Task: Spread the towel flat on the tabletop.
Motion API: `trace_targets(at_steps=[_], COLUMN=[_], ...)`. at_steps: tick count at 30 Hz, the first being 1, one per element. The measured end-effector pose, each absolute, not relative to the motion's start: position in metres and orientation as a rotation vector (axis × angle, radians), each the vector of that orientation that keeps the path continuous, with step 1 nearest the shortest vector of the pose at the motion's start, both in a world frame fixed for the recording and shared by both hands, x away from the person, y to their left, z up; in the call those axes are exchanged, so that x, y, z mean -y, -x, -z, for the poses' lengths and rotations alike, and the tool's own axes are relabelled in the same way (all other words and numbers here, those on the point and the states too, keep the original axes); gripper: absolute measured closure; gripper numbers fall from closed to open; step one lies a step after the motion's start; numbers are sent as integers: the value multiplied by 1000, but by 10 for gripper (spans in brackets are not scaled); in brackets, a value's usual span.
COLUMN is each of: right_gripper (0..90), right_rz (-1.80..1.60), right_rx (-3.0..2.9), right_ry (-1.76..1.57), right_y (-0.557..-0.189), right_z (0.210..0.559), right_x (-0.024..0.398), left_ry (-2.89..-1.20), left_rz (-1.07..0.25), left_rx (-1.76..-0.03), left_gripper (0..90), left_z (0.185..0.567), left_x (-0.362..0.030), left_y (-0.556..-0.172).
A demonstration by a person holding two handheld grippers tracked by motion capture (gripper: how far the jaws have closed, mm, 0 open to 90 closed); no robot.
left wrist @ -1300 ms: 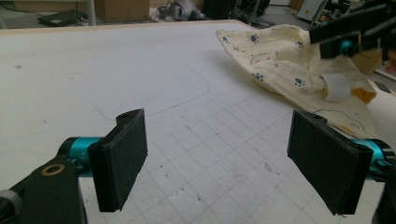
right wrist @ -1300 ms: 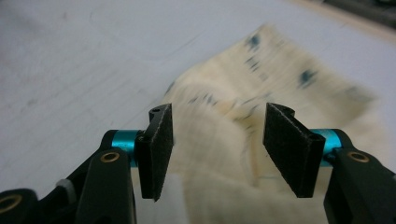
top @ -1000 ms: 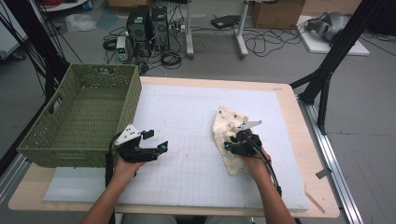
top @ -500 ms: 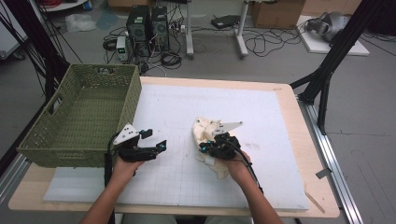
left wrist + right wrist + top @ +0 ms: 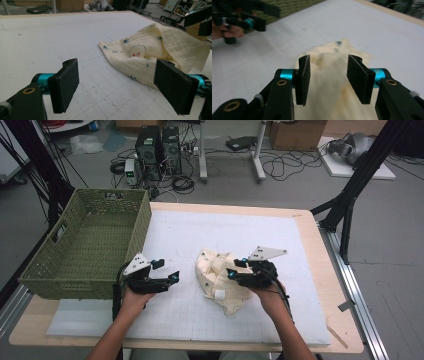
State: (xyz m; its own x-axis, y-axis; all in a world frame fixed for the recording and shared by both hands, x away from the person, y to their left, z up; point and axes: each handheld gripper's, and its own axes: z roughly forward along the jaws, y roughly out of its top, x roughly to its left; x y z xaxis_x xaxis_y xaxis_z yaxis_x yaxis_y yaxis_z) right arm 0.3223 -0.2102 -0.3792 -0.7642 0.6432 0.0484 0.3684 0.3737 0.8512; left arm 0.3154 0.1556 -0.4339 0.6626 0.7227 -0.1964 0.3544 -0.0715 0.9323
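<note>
A cream cloth [image 5: 217, 280] with small paw prints lies bunched in a heap on the white mat, near the middle. My right gripper [image 5: 231, 268] hovers over the cloth's right side. Its jaws have just been opening and now stand apart. In the right gripper view [image 5: 328, 72] the blurred cloth [image 5: 332, 75] lies below the gap and neither pad presses on it. My left gripper [image 5: 169, 270] rests open on the mat by the basket, with nothing between its jaws [image 5: 120, 87]. It points at the cloth [image 5: 155, 52], a short way off.
A green woven basket [image 5: 112, 192] stands at the table's left side, just beyond the left hand. The white gridded mat [image 5: 225, 230] covers most of the wooden table. Computers, cables and black stand legs are on the floor behind.
The right gripper dragged the cloth left toward the middle of the mat, then let go and rose a little. The cloth is now heaped. The left gripper stayed put.
</note>
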Motion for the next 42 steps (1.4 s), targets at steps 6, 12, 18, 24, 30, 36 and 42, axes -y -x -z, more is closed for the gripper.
trace_targets(at_steps=[6,12,18,24,30,36,42], right_gripper=[457,868,859,844,843,845,845], right_rz=[-1246,-1146,-1265,-1235,-1227,-1237,-1241], right_rx=[-2419,-2426,-2294,-2198,-2199,-2197,-2198], right_ry=[-790,-756,-1054,-1235,-1223,-1220,-1224], right_y=[-306,-303,-325,-344,-347,-349,-349], right_z=[385,395,387,395,397,398,399], right_x=[214,211,248,270,266,267,267], left_ry=[-1684,-1684,-1686,-1676,-1739,-1845,-1928], left_rz=[-377,-374,-359,-244,-216,-200,-236], left_rx=[-887,-885,-883,-868,-851,-804,-792], left_gripper=[217,220,239,382,404,424,376], left_z=[434,434,434,434,440,445,440], left_x=[-154,-154,-152,-138,-106,-56,-20], left_y=[-315,-315,-315,-314,-316,-323,-330])
